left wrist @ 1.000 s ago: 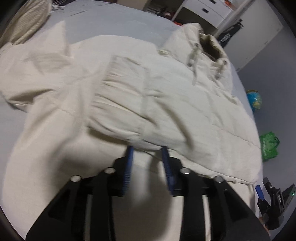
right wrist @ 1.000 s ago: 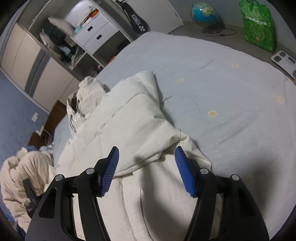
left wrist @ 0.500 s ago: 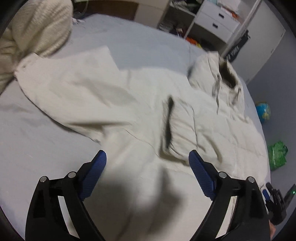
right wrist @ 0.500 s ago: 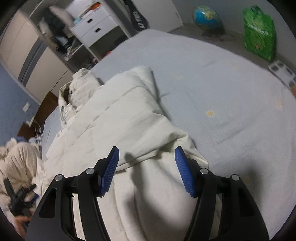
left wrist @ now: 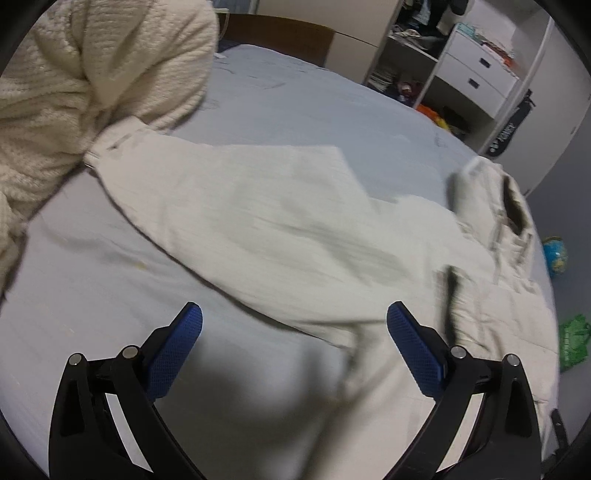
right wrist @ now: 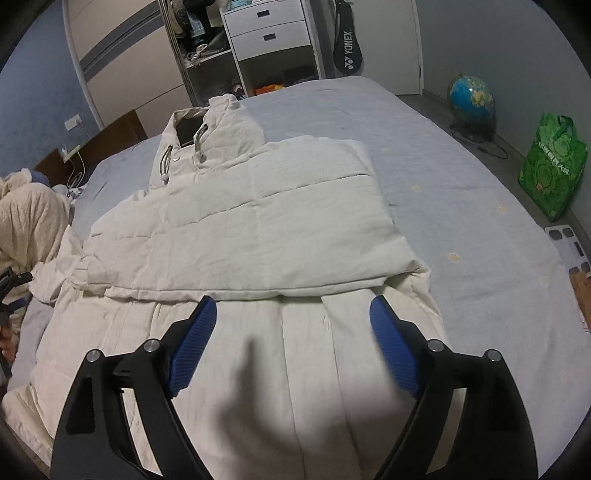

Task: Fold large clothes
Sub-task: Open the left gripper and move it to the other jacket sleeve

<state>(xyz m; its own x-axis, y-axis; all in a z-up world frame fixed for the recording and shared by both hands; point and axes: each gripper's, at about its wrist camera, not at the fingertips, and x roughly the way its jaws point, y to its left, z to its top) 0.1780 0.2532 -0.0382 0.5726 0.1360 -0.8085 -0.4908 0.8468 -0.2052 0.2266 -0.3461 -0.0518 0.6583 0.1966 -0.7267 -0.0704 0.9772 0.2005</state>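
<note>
Both tongs, left (left wrist: 294, 345) and right (right wrist: 293, 341), now wide open, empty, pulled back from the jacket (right wrist: 240, 229) mid-frame on the bed (right wrist: 461, 206); left sleeve (left wrist: 236, 206) next.

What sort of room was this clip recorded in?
Most likely a home bedroom. A cream padded jacket lies spread on a bed with a grey-blue sheet, an open wardrobe with white drawers stands behind it, and a globe sits on the floor.
</note>
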